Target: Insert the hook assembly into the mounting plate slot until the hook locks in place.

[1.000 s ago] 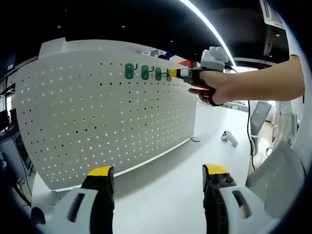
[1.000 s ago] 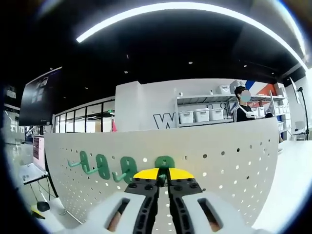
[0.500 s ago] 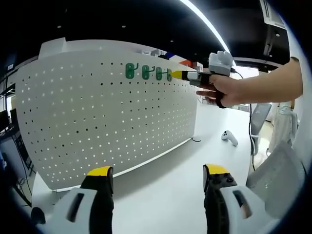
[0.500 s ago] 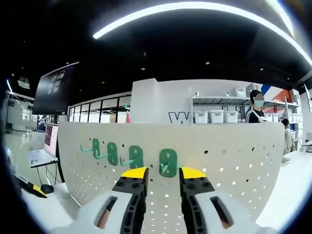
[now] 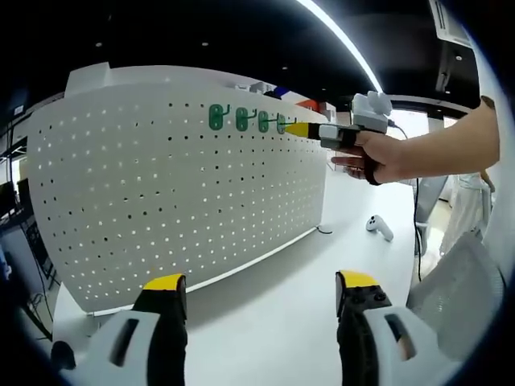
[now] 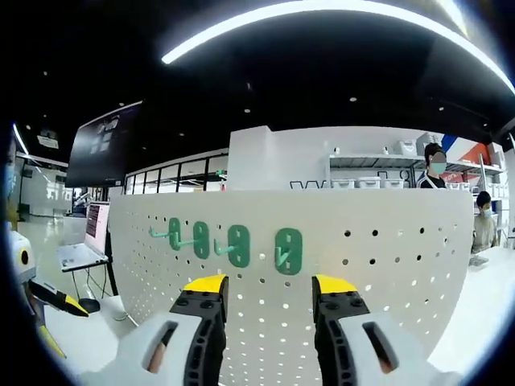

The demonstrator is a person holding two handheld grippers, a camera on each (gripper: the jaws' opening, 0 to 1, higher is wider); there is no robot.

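Four green hooks (image 6: 288, 251) sit in row on white peg board (image 6: 386, 273), middle of frame; right claw (image 6: 269, 283) wide open, holds nothing, just before newest hook; left claw (image 5: 257, 283) wide open, empty, low over counter (image 5: 282, 297); hook looks locked; next: pull right claw away.

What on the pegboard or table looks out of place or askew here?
Nothing stands out. Four green plastic hooks sit in an even row near the top of the white perforated pegboard. The right tongs are open in front of the nearest hook; the left tongs are open and empty.
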